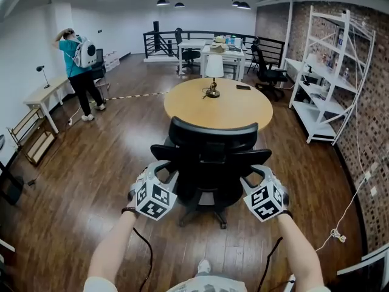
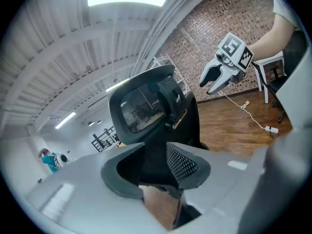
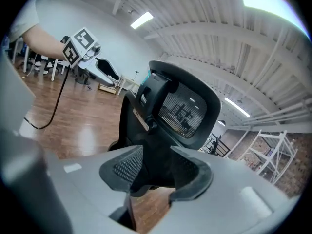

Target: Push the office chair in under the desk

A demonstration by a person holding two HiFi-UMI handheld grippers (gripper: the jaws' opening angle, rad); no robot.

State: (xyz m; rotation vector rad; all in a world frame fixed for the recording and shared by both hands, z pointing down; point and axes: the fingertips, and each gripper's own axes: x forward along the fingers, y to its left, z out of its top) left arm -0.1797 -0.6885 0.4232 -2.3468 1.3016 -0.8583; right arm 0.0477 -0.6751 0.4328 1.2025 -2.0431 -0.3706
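A black office chair [image 1: 213, 148] stands with its back to me in front of the round wooden desk [image 1: 219, 105], its seat outside the tabletop's edge. My left gripper [image 1: 165, 170] is at the chair's left armrest and my right gripper [image 1: 258, 174] at its right armrest. In the left gripper view the left gripper [image 2: 153, 172] has its pads pressed on the black armrest [image 2: 151, 174], with the mesh backrest [image 2: 141, 108] above. In the right gripper view the right gripper [image 3: 158, 172] is likewise shut on the other armrest [image 3: 156, 174].
A table lamp [image 1: 213, 72] and a small dark object [image 1: 243, 87] sit on the desk. A white shelf unit [image 1: 331, 72] lines the brick wall at right. At left a person [image 1: 79, 72] stands by a white side table [image 1: 45, 93]. A cable [image 1: 337, 235] lies on the floor at right.
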